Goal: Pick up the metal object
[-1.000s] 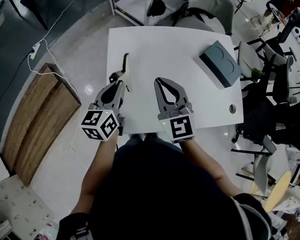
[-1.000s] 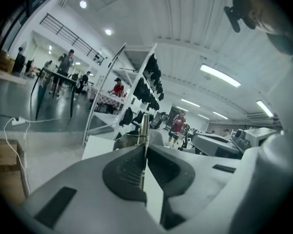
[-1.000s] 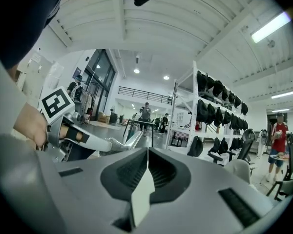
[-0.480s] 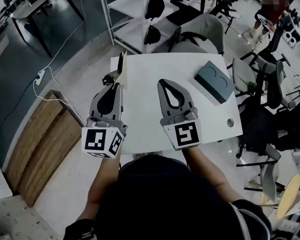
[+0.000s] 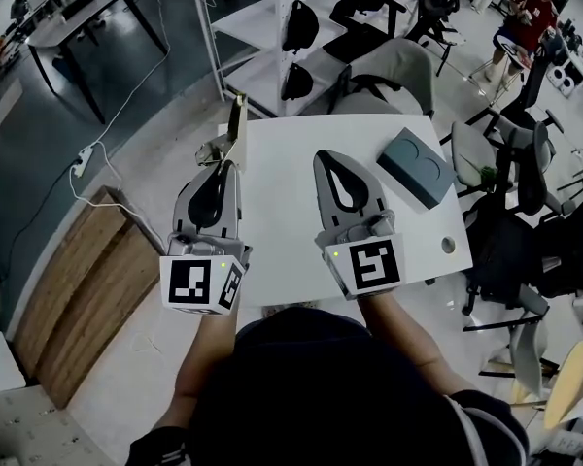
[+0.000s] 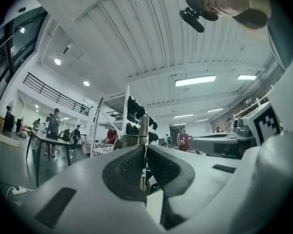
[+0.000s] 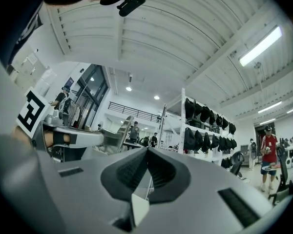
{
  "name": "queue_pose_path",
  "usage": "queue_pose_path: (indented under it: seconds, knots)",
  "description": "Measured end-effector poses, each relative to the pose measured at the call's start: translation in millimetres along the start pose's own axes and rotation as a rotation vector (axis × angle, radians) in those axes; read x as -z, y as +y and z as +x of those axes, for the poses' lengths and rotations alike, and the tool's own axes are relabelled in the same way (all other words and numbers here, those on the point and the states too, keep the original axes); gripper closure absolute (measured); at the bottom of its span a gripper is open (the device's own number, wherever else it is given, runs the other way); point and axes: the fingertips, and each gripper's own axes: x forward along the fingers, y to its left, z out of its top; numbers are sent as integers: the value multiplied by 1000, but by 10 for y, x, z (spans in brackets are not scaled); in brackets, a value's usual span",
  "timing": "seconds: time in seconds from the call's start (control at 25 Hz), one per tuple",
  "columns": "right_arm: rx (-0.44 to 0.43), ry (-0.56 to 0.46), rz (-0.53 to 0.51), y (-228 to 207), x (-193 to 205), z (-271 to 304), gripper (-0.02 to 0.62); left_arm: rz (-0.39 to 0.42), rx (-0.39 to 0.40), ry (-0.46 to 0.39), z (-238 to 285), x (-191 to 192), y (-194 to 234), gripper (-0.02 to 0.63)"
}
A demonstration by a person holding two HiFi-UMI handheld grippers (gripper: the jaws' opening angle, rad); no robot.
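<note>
pinching metal object (image 5: 235, 126), upright, in left gripper (image 5: 223, 167)

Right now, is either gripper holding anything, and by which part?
The left gripper clamps the metal object by its near end; the right gripper is empty.

White table (image 5: 282, 192): square top, small round hole (image 5: 448, 245) near right edge.
Grey-blue box (image 5: 418, 166): flat on table's far right corner, two round hollows in lid.
Shelf rack (image 5: 257, 61): white, behind table; black bags (image 5: 297, 25) on shelves.
Grey chair (image 5: 394, 66): just beyond table. Black office chairs (image 5: 525, 250): right of table.
Wooden board (image 5: 78, 280): on floor, left.
Power strip (image 5: 84, 157): on floor near board, white cable attached.
Dark desk (image 5: 73, 13): far left.
Ceiling strip light (image 6: 195, 81): lit. Person in red shirt (image 7: 268, 152): standing, far right.
</note>
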Motion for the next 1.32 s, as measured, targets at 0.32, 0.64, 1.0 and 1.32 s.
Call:
queue_pose_path:
  seconds: [0.32, 0.64, 1.0, 1.32]
  knots:
    - [14, 17, -24, -67, 49, -78, 569, 2, -9, -1, -15, -12, -78, 572]
    - [10, 18, 3, -114, 94, -146, 569, 7, -19, -5, -43, -19, -146, 572]
    - [-5, 4, 14, -174, 83, -252, 569, 10, -37, -10, -76, -36, -260, 575]
    - [-23, -9, 19, -289, 140, -415, 569, 11, -56, -17, -102, 8, -468, 577]
